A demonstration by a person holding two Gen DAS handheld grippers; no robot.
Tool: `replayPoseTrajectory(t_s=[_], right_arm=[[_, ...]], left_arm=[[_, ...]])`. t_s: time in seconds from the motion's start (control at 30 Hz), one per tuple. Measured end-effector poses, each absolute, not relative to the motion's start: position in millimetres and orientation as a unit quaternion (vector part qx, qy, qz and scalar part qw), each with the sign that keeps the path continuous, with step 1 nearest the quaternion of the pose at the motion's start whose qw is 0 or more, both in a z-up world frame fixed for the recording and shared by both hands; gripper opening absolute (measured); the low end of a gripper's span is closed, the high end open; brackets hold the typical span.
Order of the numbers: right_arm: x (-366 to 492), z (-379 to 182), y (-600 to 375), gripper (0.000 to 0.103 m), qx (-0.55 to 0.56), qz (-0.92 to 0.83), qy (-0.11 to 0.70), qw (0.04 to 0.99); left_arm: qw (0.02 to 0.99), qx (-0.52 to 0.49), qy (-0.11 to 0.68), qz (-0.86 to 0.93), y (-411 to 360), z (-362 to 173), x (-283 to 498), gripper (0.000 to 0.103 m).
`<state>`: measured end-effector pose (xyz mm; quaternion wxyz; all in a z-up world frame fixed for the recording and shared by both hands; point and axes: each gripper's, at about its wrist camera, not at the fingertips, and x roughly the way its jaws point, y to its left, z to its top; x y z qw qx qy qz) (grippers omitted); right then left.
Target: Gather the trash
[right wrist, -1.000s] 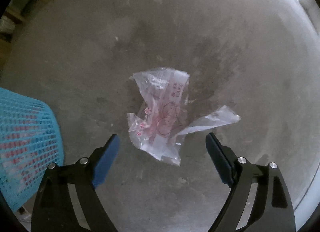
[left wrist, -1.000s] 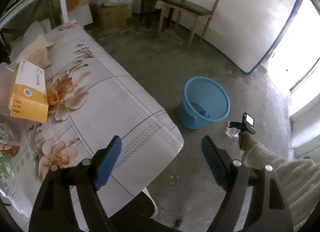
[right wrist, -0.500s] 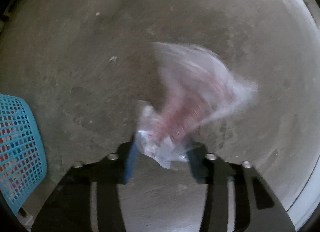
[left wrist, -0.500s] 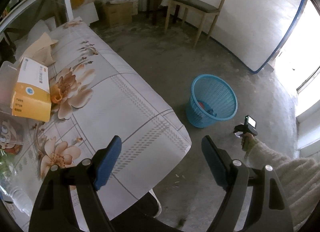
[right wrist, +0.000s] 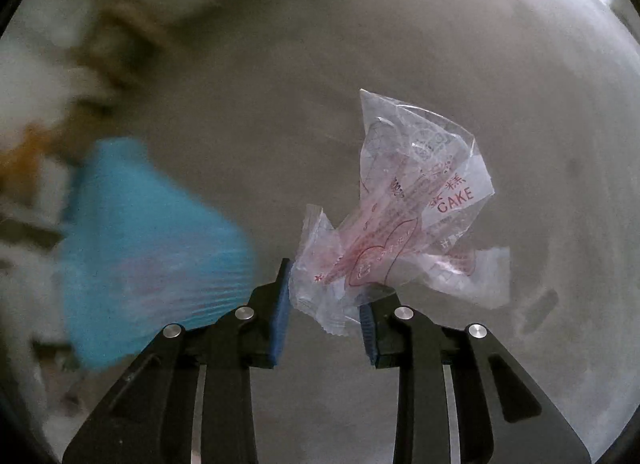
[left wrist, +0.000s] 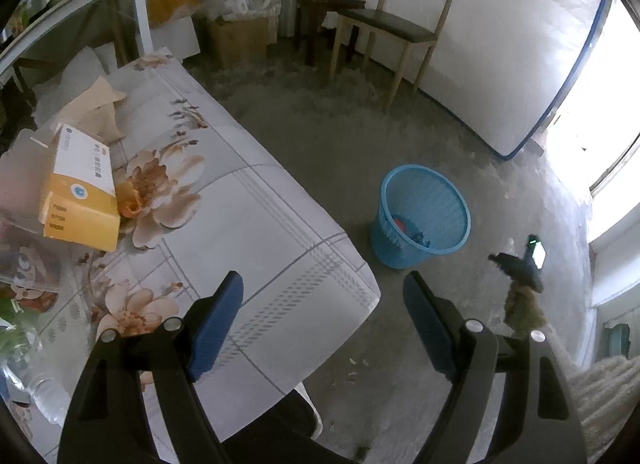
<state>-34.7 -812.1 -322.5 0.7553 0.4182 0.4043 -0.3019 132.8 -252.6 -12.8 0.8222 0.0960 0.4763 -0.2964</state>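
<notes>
Right wrist view first: my right gripper has its 2 blue pads closed onto the lower corner of a clear plastic cake wrapper printed in red with "CAKE" and a heart, and the rest of the wrapper stands crumpled above and to the right of the fingertips, clear of the grey concrete floor. Just left of the wrapper and lower in that picture sits the blue mesh waste basket, blurred, with a smeared tan and white background beyond it. From the left wrist view, my left gripper is spread wide with nothing between its pads, held over the corner of a table under a floral tablecloth. A yellow and white carton lies on that cloth. Farther out the waste basket stands on the floor with some dark and red items inside, and a wooden chair stands by the white wall.
</notes>
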Motion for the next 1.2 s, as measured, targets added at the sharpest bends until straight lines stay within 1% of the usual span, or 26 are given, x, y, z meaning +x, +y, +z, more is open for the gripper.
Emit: replayPoseTrajectory(t_s=[0.1,0.17,0.2,0.23,0.3,0.33,0.4,0.47,0.53,0.57,0.6,0.63,0.67,0.77,0.9,1.03,1.07,1.1,1.13,1.17,1.2], right_arm=[[-16,-257,-770,0.029,0.369,-0.239,0.380,0.814],[10,-237,-743,0.031,0.339,-0.195,0.383,0.837],[23,-233,-737,0.031,0.325,-0.182,0.392,0.841],[41,-234,-731,0.034,0.308,-0.176,0.407,0.842],[66,-239,-727,0.035,0.298,-0.155,0.439,0.833],[83,-246,-728,0.043,0.290,-0.146,0.456,0.828],[102,-259,-718,0.048,0.259,-0.153,0.490,0.818],[120,-272,-715,0.064,0.239,-0.152,0.520,0.806],[138,-288,-700,0.066,0.231,-0.168,0.542,0.790],[139,-286,-699,0.069,0.230,-0.174,0.546,0.787],[139,-282,-700,0.072,0.233,-0.181,0.544,0.785],[139,-278,-706,0.077,0.238,-0.188,0.540,0.785],[131,-270,-710,0.079,0.247,-0.203,0.529,0.786],[107,-257,-691,0.079,0.267,-0.217,0.510,0.788],[75,-208,-654,0.080,0.273,-0.220,0.472,0.809],[60,-146,-596,0.089,0.255,-0.210,0.435,0.838],[57,-134,-583,0.091,0.246,-0.207,0.430,0.843],[56,-122,-566,0.092,0.235,-0.202,0.425,0.850],[57,-111,-549,0.094,0.224,-0.196,0.420,0.857],[56,-100,-536,0.095,0.216,-0.191,0.415,0.863],[56,-84,-521,0.095,0.206,-0.186,0.411,0.868]], left_arm=[[0.825,0.087,0.471,-0.300,-249,-7,128,0.080],[0.827,0.079,0.467,-0.303,-243,0,124,0.080],[0.828,0.076,0.464,-0.304,-240,3,122,0.080],[0.830,0.073,0.460,-0.306,-236,7,119,0.080],[0.837,0.069,0.449,-0.307,-224,17,113,0.080],[0.839,0.066,0.444,-0.306,-218,21,110,0.080],[0.844,0.059,0.436,-0.306,-206,27,106,0.080],[0.851,0.053,0.427,-0.301,-189,33,102,0.080],[0.856,0.046,0.420,-0.298,-174,37,101,0.080],[0.858,0.041,0.417,-0.297,-165,37,101,0.080],[0.859,0.037,0.415,-0.297,-158,38,100,0.080],[0.860,0.032,0.412,-0.298,-150,39,101,0.080],[0.861,0.029,0.411,-0.297,-142,38,102,0.080],[0.865,0.022,0.408,-0.291,-122,37,104,0.080],[0.869,-0.002,0.407,-0.282,-87,36,106,0.080],[0.871,-0.028,0.411,-0.269,-48,34,105,0.080],[0.872,-0.036,0.412,-0.262,-35,34,103,0.082],[0.873,-0.038,0.413,-0.257,-28,34,103,0.088],[0.876,-0.038,0.414,-0.245,-19,33,102,0.091],[0.880,-0.037,0.411,-0.236,-12,33,99,0.097],[0.888,-0.038,0.402,-0.221,-2,34,96,0.097]])
